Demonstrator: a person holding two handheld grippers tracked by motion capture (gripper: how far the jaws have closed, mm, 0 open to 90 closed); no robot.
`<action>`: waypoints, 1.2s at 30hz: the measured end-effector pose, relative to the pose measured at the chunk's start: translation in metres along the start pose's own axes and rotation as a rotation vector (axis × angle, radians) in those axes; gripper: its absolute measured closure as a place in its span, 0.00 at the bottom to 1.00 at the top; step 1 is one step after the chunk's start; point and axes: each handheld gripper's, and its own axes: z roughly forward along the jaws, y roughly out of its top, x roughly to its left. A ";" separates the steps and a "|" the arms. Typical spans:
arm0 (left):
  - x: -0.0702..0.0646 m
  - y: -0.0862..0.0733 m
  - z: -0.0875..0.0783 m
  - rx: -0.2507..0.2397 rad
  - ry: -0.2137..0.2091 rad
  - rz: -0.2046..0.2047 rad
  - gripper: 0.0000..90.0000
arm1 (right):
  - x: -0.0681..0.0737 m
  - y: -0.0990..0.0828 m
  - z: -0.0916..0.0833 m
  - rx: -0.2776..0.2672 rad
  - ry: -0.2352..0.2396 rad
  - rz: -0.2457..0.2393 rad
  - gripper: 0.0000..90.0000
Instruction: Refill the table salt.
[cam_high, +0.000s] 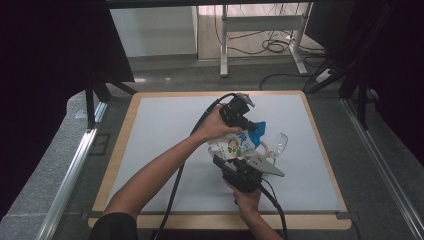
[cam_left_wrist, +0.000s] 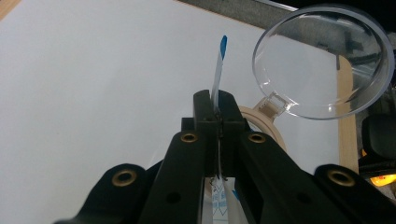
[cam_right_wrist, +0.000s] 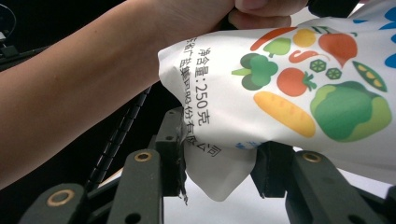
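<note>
- From the high view, we see the white plastic pouch printed with vegetables (cam_high: 235, 145) held above the white tabletop (cam_high: 160, 135), right of its centre, between the left gripper (cam_high: 248, 121) and the right gripper (cam_high: 235, 162). A clear plastic scoop (cam_high: 278, 144) lies just right of it.
- In the left gripper view, our jaws are pressed together on the pouch's thin top edge (cam_left_wrist: 217, 74), with the scoop (cam_left_wrist: 322, 60) beyond.
- In the right gripper view, our jaws clamp the pouch's lower corner (cam_right_wrist: 219, 172).
</note>
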 end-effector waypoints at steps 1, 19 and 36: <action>0.000 0.000 0.000 0.000 0.001 0.000 1.00 | 0.000 0.000 0.000 -0.001 0.000 0.001 0.67; 0.001 0.001 0.001 -0.002 -0.004 0.000 1.00 | 0.000 0.001 0.000 -0.008 -0.008 -0.008 0.67; 0.001 0.001 0.002 0.001 -0.006 -0.001 1.00 | 0.000 0.002 -0.001 -0.014 -0.013 -0.004 0.68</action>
